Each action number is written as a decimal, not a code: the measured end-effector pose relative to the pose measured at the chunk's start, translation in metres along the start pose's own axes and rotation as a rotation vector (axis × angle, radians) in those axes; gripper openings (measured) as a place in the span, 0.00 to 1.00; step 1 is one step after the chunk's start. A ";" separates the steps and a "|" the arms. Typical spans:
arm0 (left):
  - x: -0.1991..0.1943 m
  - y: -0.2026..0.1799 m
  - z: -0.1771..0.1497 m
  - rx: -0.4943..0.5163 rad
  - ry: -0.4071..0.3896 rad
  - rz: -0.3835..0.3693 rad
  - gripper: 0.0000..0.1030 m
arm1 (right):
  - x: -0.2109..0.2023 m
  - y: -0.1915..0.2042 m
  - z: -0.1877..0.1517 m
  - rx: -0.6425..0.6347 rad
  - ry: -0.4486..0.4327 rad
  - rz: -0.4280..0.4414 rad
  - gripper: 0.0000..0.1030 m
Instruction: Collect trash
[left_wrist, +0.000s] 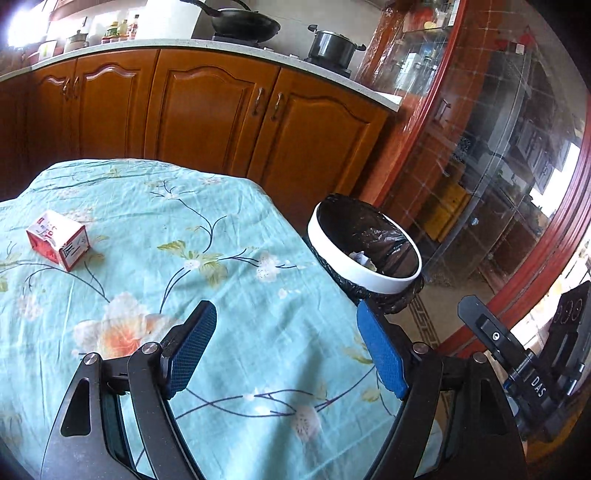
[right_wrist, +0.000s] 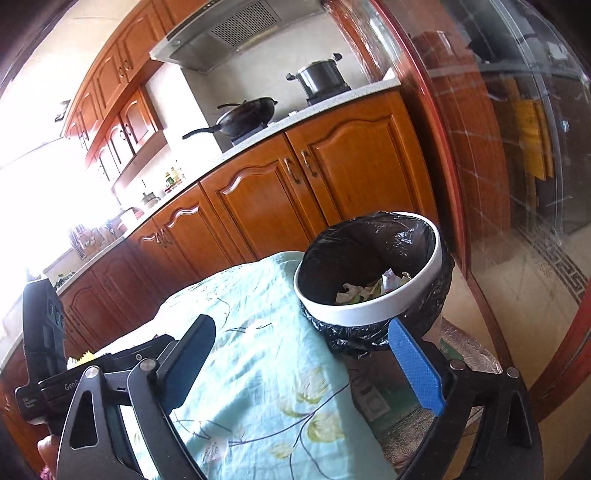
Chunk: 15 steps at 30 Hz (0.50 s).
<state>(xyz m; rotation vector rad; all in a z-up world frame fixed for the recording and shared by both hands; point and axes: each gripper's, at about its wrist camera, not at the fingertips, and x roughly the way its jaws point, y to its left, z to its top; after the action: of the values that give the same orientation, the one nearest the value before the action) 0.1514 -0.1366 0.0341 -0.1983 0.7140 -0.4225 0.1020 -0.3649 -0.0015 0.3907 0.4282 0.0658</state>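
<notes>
While crumpled paper (right_wrist: 373, 288) is already lying in the lined bin (right_wrist: 369, 314) off the counter's (left_wrist: 221, 280) right edge, both left tongs (left_wrist: 286, 350) and right tongs (right_wrist: 301, 365) are standing apart, empty, leaving the red carton (left_wrist: 57, 240) near the left edge.

A small box (left_wrist: 57, 243) lay on the desk (left_wrist: 207, 266) to my left. Off the desk's right edge stood the trash bin (left_wrist: 364, 275), with crumpled paper (right_wrist: 373, 288) inside it. Behind both ran the cabinets (left_wrist: 207, 110), a pan (left_wrist: 245, 24) and a pot (left_wrist: 332, 44) on top.
</notes>
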 end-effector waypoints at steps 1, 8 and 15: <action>-0.004 0.001 -0.003 0.005 -0.010 0.003 0.78 | -0.003 0.002 -0.002 -0.010 -0.005 -0.004 0.93; -0.040 -0.004 -0.022 0.064 -0.124 0.037 0.83 | -0.021 0.014 -0.013 -0.066 -0.040 -0.011 0.95; -0.078 -0.001 -0.056 0.091 -0.302 0.152 1.00 | -0.045 0.038 -0.030 -0.187 -0.145 -0.038 1.00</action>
<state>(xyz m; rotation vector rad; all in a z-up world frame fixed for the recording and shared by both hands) 0.0610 -0.1048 0.0394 -0.1172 0.4085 -0.2708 0.0494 -0.3254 0.0060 0.2014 0.2830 0.0398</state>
